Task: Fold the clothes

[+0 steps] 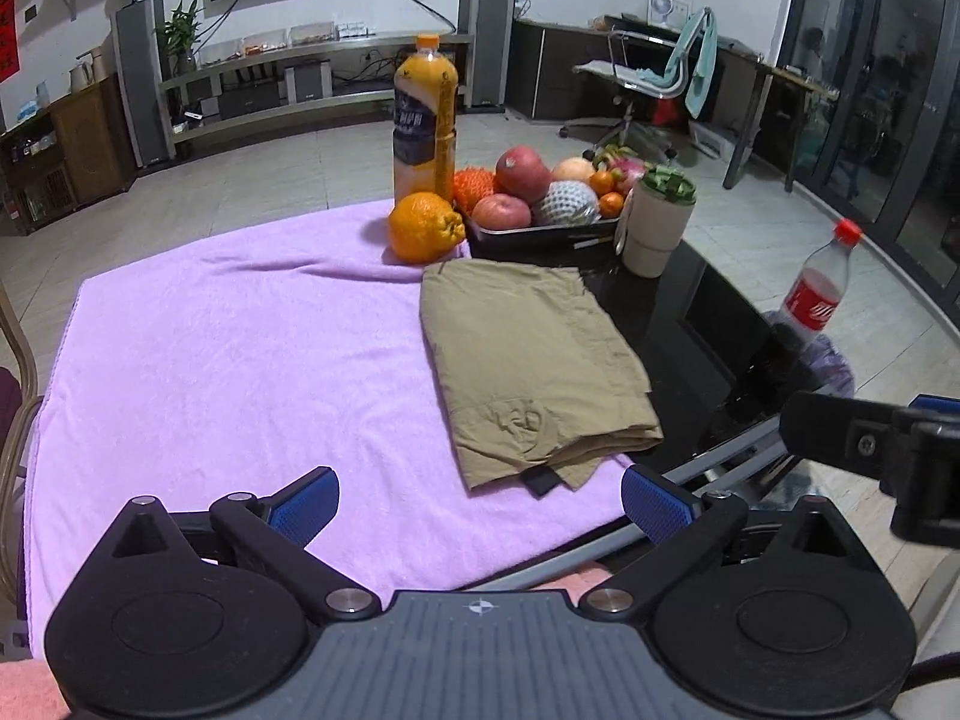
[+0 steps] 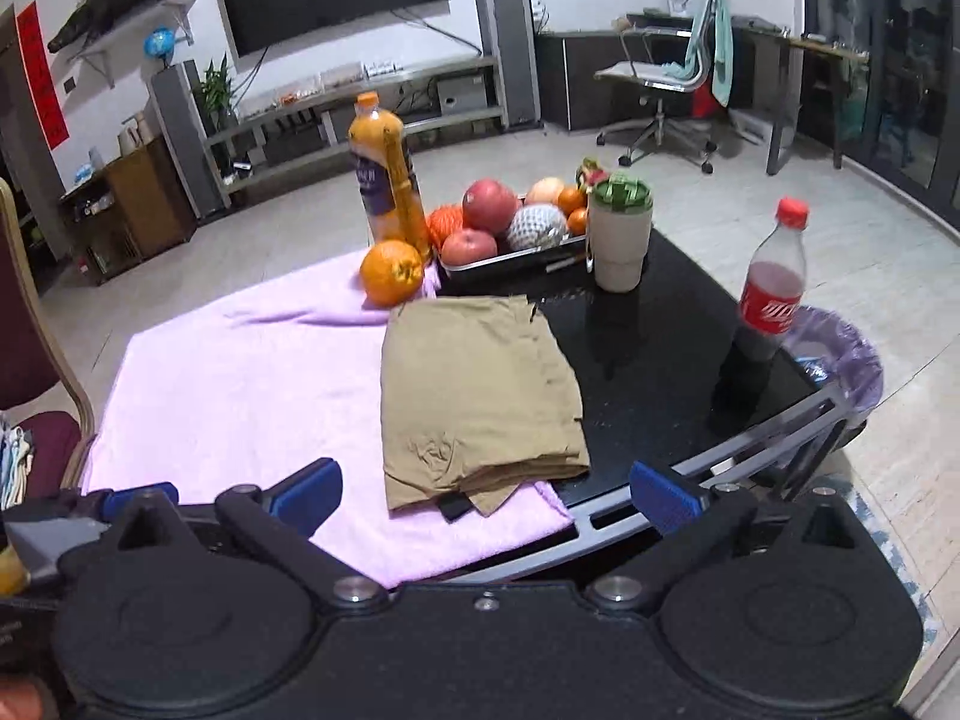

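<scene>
- tray (image 1: 534, 237), far: apples, oranges, netted fruit.
- folded garment (image 1: 528, 360) on towel (image 1: 210, 348), near.
- left gripper (image 1: 480, 501), right gripper (image 2: 485, 495): fingers apart, empty.

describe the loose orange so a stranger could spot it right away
Find the pink towel covering the table's left part. At its far edge, beside the tall juice bottle, sits the loose orange. Unlike the fruit in the tray, it rests alone on the towel.
</scene>
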A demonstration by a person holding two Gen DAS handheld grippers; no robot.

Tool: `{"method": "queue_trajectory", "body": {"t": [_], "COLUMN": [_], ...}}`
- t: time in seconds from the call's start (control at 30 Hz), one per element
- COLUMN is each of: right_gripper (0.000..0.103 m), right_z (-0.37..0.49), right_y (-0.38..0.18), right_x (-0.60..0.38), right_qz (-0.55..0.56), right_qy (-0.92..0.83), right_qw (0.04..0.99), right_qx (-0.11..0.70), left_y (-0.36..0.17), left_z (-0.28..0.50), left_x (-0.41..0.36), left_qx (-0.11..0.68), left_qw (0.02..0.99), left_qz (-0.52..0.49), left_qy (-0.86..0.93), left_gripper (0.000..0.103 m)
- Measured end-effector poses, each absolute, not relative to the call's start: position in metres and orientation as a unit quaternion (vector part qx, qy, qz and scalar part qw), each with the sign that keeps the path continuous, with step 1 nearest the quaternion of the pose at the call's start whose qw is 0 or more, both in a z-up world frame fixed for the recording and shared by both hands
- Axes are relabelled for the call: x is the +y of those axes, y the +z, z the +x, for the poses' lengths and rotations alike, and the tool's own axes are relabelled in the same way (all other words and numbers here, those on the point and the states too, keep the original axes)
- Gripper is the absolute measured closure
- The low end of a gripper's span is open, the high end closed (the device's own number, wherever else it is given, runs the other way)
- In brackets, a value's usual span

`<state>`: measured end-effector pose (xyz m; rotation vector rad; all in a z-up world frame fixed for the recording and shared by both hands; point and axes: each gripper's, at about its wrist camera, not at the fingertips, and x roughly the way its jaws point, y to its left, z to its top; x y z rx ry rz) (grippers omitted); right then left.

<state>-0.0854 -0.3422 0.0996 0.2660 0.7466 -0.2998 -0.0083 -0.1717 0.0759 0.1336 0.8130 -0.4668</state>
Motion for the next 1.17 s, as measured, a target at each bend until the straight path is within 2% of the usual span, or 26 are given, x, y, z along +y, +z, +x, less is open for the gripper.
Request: {"method": "queue_trajectory", "body": {"t": [0.17, 1.17], "right_gripper": [0.0, 0.0], "right_z": [-0.093, -0.089], "right_y": [0.113, 0.094], "right_x": [-0.333, -0.347], "right_qz": [0.094, 0.123], "right_qy": [-0.152, -0.15], "right_qw": [0.916, 0.904], "right_qx": [0.36, 0.381], "left_y": [0.088, 0.072], "left_z": [-0.019, -0.015], "left_x": [-0.17, -0.176], "left_qx": [0.387, 0.392], "left_qw": [0.891, 0.892], "left_qz": [0.056, 0.068], "left_qy": [-0.231, -0.216], "left_gripper": [0.0, 0.0]}}
